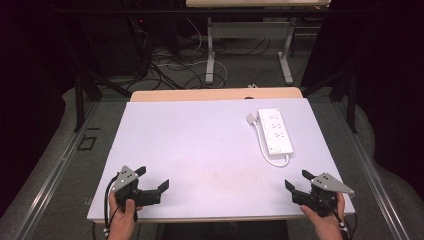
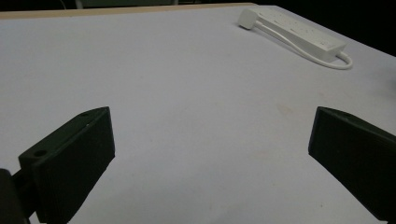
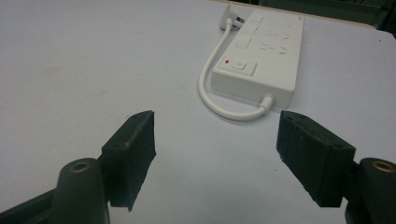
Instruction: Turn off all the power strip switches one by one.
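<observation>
White power strip (image 1: 275, 130) with its cable (image 1: 265, 150) looped alongside, lying at the far right of the surface (image 1: 200, 150). Rigid, light, smooth plastic; best gripped across its narrow sides. Right gripper (image 1: 299, 181) nearest, left gripper (image 1: 152, 178) well apart; both jaws spread, empty.

power strip (image 1: 275, 131): lies on the table (image 1: 200, 150), in its far right part, long side running front to back
cable (image 1: 264, 145): runs along the strip's left side and loops round its near end
plug (image 1: 251, 118): at the strip's far left corner
left gripper (image 1: 156, 178): near left corner of the table
right gripper (image 1: 297, 179): near right corner, in front of the strip, well apart from it
</observation>
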Demonstrator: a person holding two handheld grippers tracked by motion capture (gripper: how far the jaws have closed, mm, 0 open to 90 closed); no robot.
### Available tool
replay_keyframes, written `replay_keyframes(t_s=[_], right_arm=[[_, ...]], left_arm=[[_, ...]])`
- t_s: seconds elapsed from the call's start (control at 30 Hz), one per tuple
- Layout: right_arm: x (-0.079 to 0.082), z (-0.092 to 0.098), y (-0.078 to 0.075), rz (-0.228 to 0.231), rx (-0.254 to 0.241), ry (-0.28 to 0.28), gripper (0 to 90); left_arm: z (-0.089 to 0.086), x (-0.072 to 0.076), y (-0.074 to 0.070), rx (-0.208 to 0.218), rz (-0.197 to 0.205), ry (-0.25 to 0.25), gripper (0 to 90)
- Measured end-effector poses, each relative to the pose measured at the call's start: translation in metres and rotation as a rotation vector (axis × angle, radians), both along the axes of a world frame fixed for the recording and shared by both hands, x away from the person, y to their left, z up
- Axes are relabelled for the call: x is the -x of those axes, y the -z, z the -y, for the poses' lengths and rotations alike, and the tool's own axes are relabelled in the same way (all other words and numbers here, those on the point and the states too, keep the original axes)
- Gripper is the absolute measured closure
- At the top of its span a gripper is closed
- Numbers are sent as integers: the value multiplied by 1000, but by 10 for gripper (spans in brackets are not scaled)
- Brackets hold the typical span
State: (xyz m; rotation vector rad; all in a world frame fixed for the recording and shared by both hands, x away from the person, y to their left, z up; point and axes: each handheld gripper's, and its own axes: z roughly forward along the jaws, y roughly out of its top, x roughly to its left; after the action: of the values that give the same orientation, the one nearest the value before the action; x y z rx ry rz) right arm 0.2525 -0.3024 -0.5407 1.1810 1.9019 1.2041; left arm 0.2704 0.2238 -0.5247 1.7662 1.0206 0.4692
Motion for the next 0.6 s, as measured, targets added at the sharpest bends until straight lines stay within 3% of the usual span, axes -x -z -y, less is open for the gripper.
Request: replay_keyframes(t_s=[0.3, 0.43, 0.6], right_arm=[[-2, -7, -7, 2, 37, -3, 316], [-11, -11, -13, -11, 55, 7, 453], [-29, -17, -22, -28, 57, 12, 523]], left_arm=[[0, 0, 1, 10, -8, -1, 3], [0, -1, 1, 14, -15, -1, 3], [0, 0, 0, 11, -14, 6, 3]])
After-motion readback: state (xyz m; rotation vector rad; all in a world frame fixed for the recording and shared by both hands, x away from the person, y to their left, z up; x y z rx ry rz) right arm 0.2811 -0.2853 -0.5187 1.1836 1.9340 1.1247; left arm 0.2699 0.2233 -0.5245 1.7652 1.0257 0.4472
